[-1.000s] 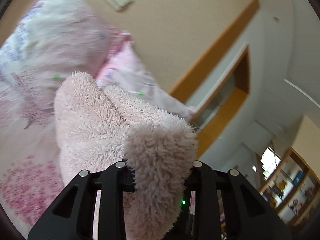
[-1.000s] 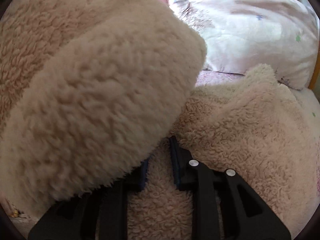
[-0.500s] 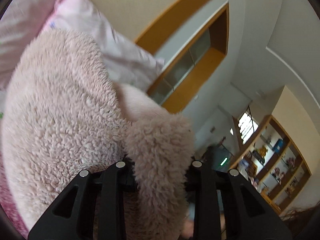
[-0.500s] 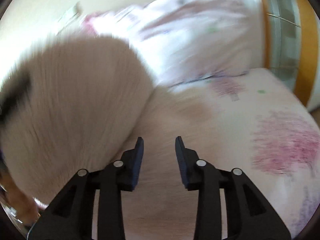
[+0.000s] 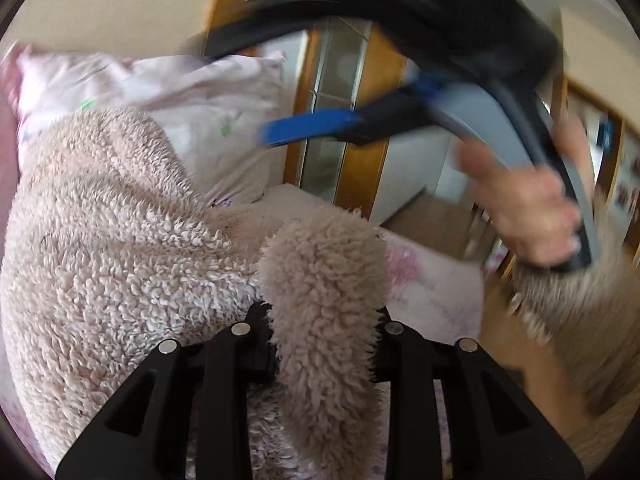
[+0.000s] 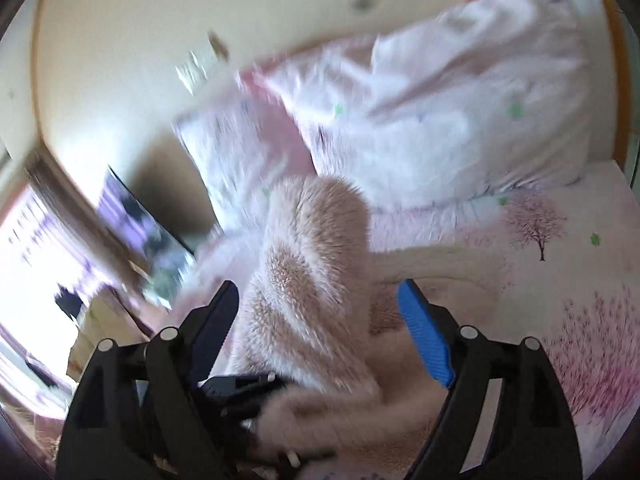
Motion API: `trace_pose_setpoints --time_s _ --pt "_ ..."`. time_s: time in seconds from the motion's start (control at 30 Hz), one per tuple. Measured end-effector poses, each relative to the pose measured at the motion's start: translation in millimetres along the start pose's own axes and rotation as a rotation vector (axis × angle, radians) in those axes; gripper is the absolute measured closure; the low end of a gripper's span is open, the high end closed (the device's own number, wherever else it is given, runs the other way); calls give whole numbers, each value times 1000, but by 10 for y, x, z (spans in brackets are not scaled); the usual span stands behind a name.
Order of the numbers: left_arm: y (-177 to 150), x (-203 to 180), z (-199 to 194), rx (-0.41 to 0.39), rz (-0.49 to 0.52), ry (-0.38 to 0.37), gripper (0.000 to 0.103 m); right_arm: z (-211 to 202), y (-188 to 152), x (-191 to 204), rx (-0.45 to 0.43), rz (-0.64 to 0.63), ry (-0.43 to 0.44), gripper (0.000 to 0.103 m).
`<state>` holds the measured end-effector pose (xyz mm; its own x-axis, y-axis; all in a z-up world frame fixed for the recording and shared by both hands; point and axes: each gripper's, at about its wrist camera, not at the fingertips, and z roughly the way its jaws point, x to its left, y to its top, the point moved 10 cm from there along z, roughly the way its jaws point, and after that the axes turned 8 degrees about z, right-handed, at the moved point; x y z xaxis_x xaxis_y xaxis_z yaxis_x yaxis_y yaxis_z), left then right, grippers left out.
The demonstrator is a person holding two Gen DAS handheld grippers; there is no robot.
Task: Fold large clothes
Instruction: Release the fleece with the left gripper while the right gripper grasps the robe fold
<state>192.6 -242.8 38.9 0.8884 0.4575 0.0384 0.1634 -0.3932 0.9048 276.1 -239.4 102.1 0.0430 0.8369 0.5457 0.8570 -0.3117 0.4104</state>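
Observation:
A pink fleece garment [image 5: 100,248] lies heaped on the bed, and my left gripper [image 5: 324,320] is shut on a thick fold of it. In the left wrist view, a hand [image 5: 528,208] holds the other gripper, blurred, above and to the right, with one of its blue pads [image 5: 312,128] showing. My right gripper [image 6: 320,300] hangs above the garment [image 6: 312,264] with its jaws opening wide. The fleece shows between its fingers from below, but the pads do not press on it. Part of the left gripper and a hand sit blurred at the bottom of the right wrist view.
Two pale pink pillows [image 6: 460,112] lean against the cream wall at the head of the bed. The flowered sheet [image 6: 568,280] stretches right of the garment. A wooden door frame with a glass panel [image 5: 336,120] stands behind the bed. A dark screen [image 6: 132,216] and a bright window are at left.
The right gripper let go of the fleece, opened wide and rose above it. The left gripper swung sideways and rolled, still holding its fold, and the right gripper came into its view.

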Motion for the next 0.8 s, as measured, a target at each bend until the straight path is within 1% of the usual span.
trace_pose_setpoints --time_s 0.1,0.2,0.23,0.27,0.3,0.33,0.37,0.4,0.43,0.5,0.53,0.57,0.6,0.63,0.7,0.73,0.77,0.8 --pt "-53 -134 112 46 81 22 76 335 58 -213 98 72 -10 21" --pt "-119 -292 198 82 164 50 76 561 7 -331 183 120 39 21" --pt "-132 -334 235 92 197 64 75 630 -51 -346 205 119 45 34" --pt "-148 -379 257 99 219 72 75 683 -100 -360 213 109 44 69" --pt "-159 -420 270 100 234 81 75 707 -144 -367 214 111 52 80" --pt "-158 -439 262 97 246 92 75 684 -160 -371 198 107 48 82" --pt "-150 -453 220 91 248 97 73 640 -137 -385 163 98 49 84" --pt "-138 -511 168 85 247 97 73 606 -126 -394 151 104 56 85" --pt "-98 -512 61 72 242 95 73 552 -116 -371 138 109 68 86" --pt "-58 -501 -160 44 218 66 67 462 -82 -377 108 95 75 86" --pt "0 -505 -325 27 196 42 61 412 -80 -377 95 87 64 86" --pt "56 -447 -434 12 174 24 51 353 -80 -373 79 71 50 86" --pt "87 -400 -562 0 149 10 45 326 -73 -374 67 59 39 86" --pt "129 -306 -705 -15 113 -4 42 288 -72 -371 59 48 32 86" --pt "212 -50 -870 -36 37 -1 38 211 -85 -368 41 19 12 86" --pt "237 202 -934 -49 -28 22 33 170 -101 -381 36 13 5 86" --pt "246 409 -985 -55 -78 58 33 137 -108 -380 29 6 0 86" --pt "236 716 -989 -55 -147 119 33 103 -112 -389 20 0 -7 86"
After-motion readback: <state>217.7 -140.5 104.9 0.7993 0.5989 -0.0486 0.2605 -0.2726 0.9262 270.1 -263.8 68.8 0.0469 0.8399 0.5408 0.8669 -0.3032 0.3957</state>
